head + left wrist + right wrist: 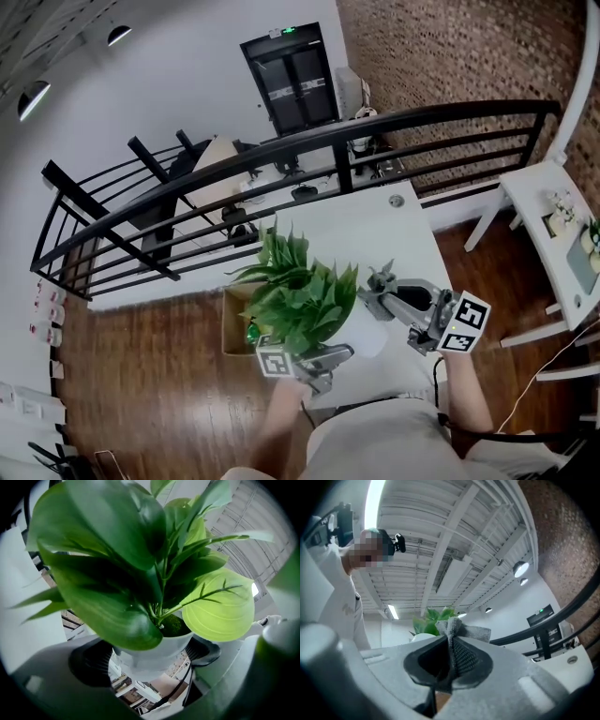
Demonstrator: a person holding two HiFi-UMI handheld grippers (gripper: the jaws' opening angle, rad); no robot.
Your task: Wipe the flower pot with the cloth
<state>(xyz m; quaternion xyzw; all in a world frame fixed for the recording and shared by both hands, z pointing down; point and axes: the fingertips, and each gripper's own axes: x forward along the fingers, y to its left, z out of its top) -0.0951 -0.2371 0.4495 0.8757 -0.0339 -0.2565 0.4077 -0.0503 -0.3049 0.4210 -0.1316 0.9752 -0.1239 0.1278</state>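
A white flower pot (367, 330) with a leafy green plant (298, 298) is held up over the near edge of the white table (375, 225). My left gripper (330, 363) is shut on the pot from below left. In the left gripper view the pot (150, 656) sits between the black pads (91, 663), with leaves filling the frame above. My right gripper (382, 300) is shut on a grey cloth (380, 279), just right of the pot. In the right gripper view the cloth (461, 632) sticks up from the closed jaws, with the pot (423, 637) just behind it.
A black metal railing (281, 150) runs behind the table. A cardboard box (234, 323) stands on the wooden floor at the left. White furniture (553, 216) is at the right. A person (337, 588) in white fills the left of the right gripper view.
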